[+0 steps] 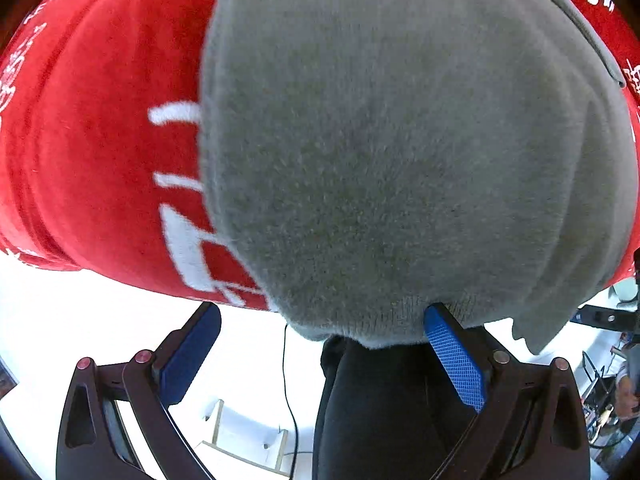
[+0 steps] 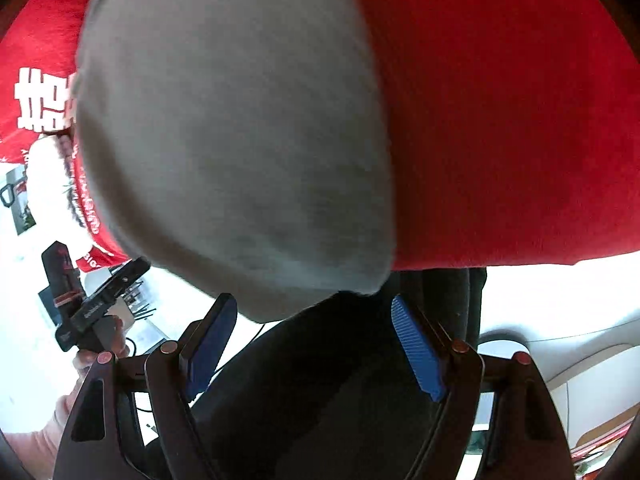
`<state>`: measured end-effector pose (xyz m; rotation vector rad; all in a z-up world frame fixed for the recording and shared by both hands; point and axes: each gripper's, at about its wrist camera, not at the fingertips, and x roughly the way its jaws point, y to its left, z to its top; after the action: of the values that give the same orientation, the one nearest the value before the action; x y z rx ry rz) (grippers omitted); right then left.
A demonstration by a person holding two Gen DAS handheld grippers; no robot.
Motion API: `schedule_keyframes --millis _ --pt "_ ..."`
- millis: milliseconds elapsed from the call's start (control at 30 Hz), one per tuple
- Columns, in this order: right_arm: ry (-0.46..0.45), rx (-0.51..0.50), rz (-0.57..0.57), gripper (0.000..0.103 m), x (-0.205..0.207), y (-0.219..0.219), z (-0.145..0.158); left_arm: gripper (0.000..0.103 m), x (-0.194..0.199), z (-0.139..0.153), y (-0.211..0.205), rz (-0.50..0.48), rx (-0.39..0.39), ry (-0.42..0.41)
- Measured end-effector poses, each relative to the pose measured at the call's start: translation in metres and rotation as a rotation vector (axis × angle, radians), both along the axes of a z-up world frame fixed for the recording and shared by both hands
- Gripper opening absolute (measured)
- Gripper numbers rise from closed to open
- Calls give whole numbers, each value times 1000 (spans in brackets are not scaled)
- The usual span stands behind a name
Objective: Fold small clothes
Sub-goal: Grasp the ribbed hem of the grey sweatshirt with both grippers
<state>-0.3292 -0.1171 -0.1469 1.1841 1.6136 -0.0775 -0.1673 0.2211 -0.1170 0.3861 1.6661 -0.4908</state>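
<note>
A grey knitted garment [image 1: 400, 140] lies flat on a red cloth with white print [image 1: 92, 140] and fills most of the left wrist view. My left gripper [image 1: 320, 320] is open at the garment's near edge, its right blue pad [image 1: 452, 356] touching the hem. In the right wrist view the same grey garment [image 2: 232, 140] lies on the red cloth [image 2: 520, 120]. My right gripper [image 2: 312, 312] is open just below its near edge, holding nothing.
A person's dark-clothed legs [image 1: 384, 408] stand below the table edge, also in the right wrist view [image 2: 312, 380]. The other hand-held gripper [image 2: 92, 304] shows at the left. A white floor with a thin cable [image 1: 288, 380] lies below.
</note>
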Motion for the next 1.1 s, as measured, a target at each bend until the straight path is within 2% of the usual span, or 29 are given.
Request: schedule_keyframes --millis 100,133,167,200,233,267,300,400,500,567,700,767,900,933,967,1000,1033,1067,1100 --pt "-22 -14 -23 82 -2 3 -11 102 -6 1 1 8 -22 -1" --pt "-37 -19 -40 82 -2 3 -12 94 -7 3 3 7 -43 2" --pt "-49 -17 -61 82 -2 2 -11 77 -5 2 7 7 -71 19" --pt "-66 3 -93 70 -3 2 -9 67 -7 5 9 8 -91 37" --pt "-86 33 -128 40 -5 2 -6 39 -10 9 9 -13 -101 49" --pt "-91 58 -157 24 -6 1 -2 11 -13 12 7 -38 -112 57" --pt "-111 86 -184 17 -7 2 3 11 -16 19 7 -64 -128 62" --pt "-194 127 -203 17 -4 3 32 11 -13 45 7 -90 -191 70" --pt "-299 157 -245 17 7 -7 69 11 8 82 11 -98 -271 48" --pt "-371 163 -277 17 20 -19 91 11 27 105 5 -96 -320 5" --pt "-482 152 -328 17 67 -54 115 11 77 120 -12 -80 -372 -97" --pt "-498 131 -328 17 89 -66 117 11 102 122 -23 -71 -357 -150" --pt "-457 77 -381 17 129 -99 110 11 143 118 -48 1 -329 -207" --pt "-434 61 -394 20 137 -106 108 16 151 120 -55 15 -322 -205" --pt "-412 48 -397 20 146 -109 109 29 155 119 -59 25 -315 -200" --pt "-388 33 -394 20 158 -112 111 52 157 118 -64 30 -303 -203" --pt "-356 7 -379 24 163 -116 112 69 158 119 -66 33 -259 -249" --pt "-341 -11 -361 26 165 -119 113 94 157 122 -69 34 -228 -295" --pt "-329 -39 -333 34 166 -123 116 98 158 127 -68 34 -206 -350"
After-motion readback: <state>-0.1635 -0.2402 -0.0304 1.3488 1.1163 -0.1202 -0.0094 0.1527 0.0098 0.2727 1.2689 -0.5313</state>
